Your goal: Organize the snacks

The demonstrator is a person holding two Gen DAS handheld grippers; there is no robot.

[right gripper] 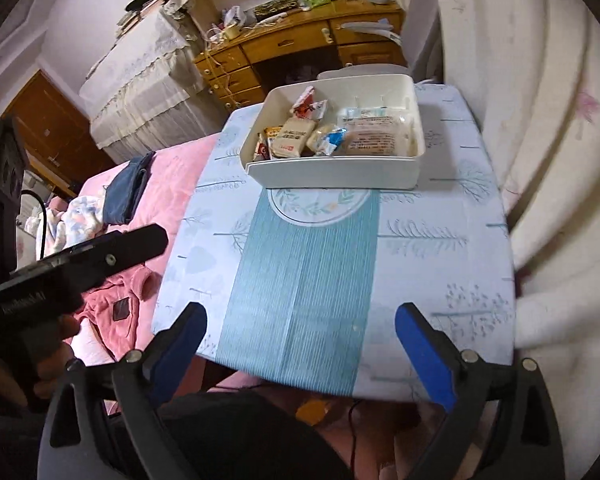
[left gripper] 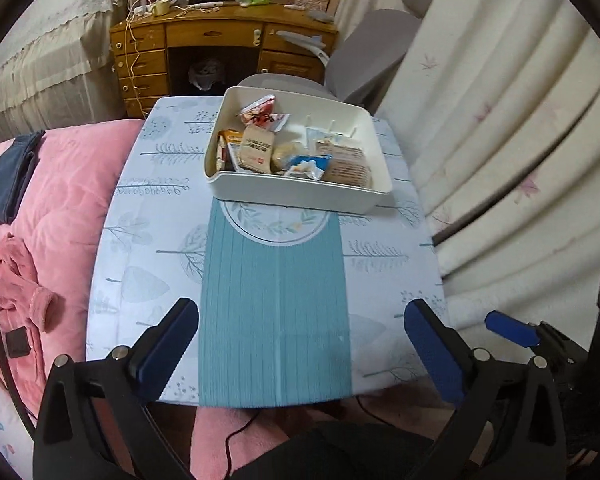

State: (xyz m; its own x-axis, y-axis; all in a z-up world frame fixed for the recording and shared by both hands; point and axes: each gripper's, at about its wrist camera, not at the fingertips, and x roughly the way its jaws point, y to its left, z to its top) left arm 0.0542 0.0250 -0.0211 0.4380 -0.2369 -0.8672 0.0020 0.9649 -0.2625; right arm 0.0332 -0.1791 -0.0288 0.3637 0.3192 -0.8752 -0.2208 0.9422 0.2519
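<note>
A white plastic bin [left gripper: 300,196] stands at the far end of a small table [left gripper: 148,240] and holds several snack packets [left gripper: 256,150], among them a beige pack, a red-and-white pack [left gripper: 260,114] and a large clear bag [left gripper: 346,162]. It also shows in the right wrist view [right gripper: 332,174] with the snacks [right gripper: 294,138] inside. My left gripper [left gripper: 300,338] is open and empty above the near table edge. My right gripper [right gripper: 300,340] is open and empty, also at the near edge, well short of the bin.
A teal placemat [left gripper: 276,312] runs down the table's middle. A pink bed [left gripper: 68,184] with clothes lies left. White curtains [left gripper: 520,140] hang right. A wooden desk [left gripper: 220,52] and a grey chair [left gripper: 364,60] stand behind the table.
</note>
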